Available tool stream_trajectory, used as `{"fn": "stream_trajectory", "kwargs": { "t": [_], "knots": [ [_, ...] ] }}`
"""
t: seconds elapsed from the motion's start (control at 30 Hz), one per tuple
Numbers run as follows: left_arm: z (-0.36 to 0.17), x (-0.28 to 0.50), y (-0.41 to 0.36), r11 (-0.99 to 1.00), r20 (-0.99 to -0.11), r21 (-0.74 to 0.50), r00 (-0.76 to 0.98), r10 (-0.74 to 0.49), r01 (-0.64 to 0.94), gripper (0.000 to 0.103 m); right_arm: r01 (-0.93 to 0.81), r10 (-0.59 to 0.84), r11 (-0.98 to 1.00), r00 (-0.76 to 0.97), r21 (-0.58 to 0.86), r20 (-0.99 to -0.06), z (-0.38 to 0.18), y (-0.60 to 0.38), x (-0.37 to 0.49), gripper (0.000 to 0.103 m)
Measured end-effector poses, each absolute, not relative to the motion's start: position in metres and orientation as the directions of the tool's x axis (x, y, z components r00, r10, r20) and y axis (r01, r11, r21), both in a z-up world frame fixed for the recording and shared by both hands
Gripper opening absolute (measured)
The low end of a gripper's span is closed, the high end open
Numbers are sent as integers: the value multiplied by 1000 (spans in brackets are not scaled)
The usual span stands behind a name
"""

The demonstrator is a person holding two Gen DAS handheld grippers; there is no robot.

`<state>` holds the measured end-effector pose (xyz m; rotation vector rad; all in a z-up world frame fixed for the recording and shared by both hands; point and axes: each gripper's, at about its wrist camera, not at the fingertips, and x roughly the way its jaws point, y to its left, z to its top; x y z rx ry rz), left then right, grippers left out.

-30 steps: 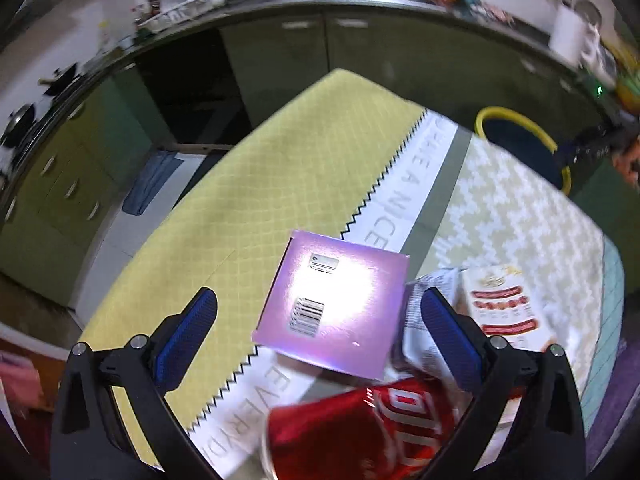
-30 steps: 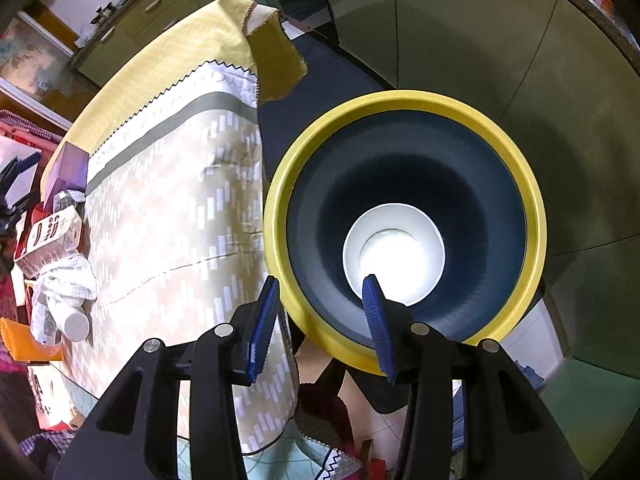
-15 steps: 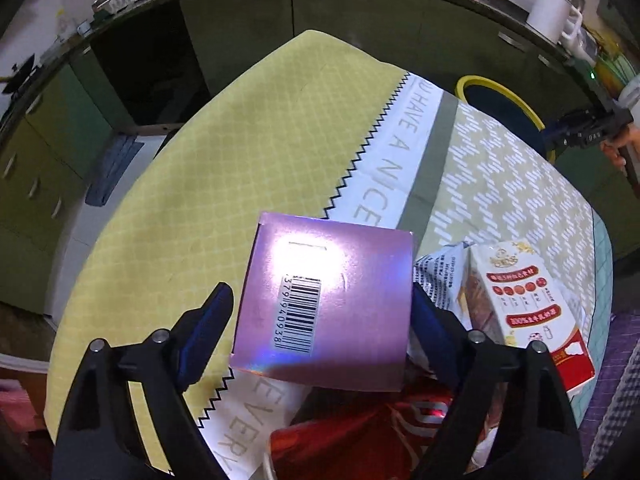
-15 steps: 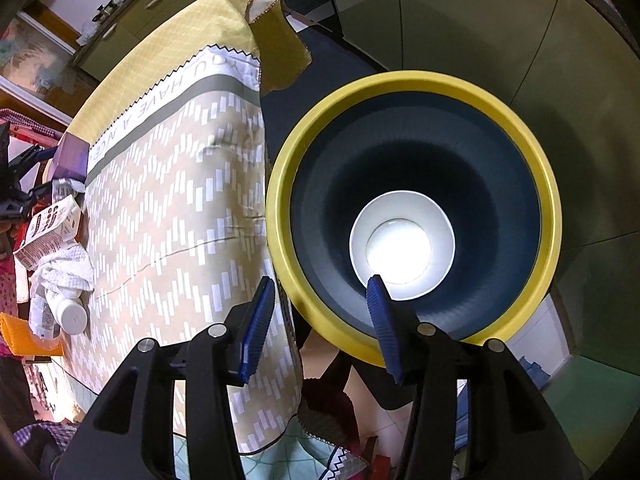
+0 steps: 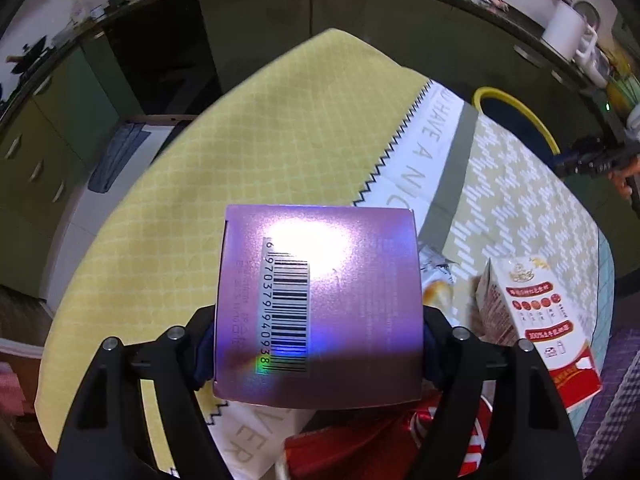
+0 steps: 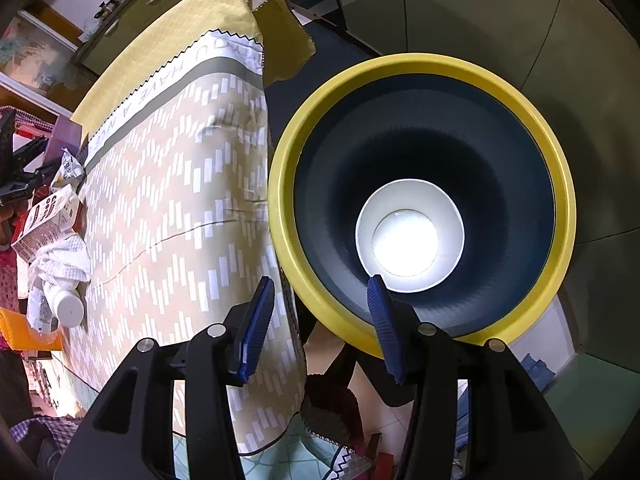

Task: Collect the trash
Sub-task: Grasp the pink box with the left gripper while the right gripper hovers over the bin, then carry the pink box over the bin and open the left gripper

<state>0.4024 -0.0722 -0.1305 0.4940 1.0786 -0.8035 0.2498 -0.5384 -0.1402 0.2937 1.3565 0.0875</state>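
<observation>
My left gripper (image 5: 318, 346) is shut on a shiny purple box (image 5: 320, 300) with a barcode, its pads against the box's two sides, over the table. A red can (image 5: 384, 448), a silver wrapper (image 5: 436, 276) and a red-and-white carton (image 5: 536, 332) lie beside it. My right gripper (image 6: 320, 328) is open and empty above the near rim of a dark bin with a yellow rim (image 6: 424, 68). A white paper cup (image 6: 410, 236) lies at the bin's bottom.
The table has a yellow and beige cloth (image 5: 280, 136). In the right wrist view a white towel (image 6: 60, 260), a white bottle (image 6: 60, 308) and the carton (image 6: 48, 216) lie at its far end. Green cabinets (image 5: 312, 16) stand behind the table.
My left gripper has moved forward around the purple box and closed on its sides. My right gripper has shifted slightly over the bin and stayed open.
</observation>
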Motion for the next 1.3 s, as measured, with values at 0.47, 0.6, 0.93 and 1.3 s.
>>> {"fn": "stream_trajectory", "kwargs": {
  "t": [0.47,0.6,0.93,1.3],
  "knots": [
    [-37,353,-119,659,-856,35,363,-368,751,72,136,213,953,339,272,-916,-114,-559,213,49],
    [-23,320,-182,608,-864,-55,268,-427,792,72,167,174,951,403,260,-899,-101,-578,185,49],
    [-76,267,-388,421,-909,-122,69,-412,899,72,256,127,924,497,284,-859,-89,-631,103,49],
    [-171,283,-488,452,-950,-117,34,-311,884,73,345,124,877,509,334,-852,-113,-672,57,50]
  ]
}}
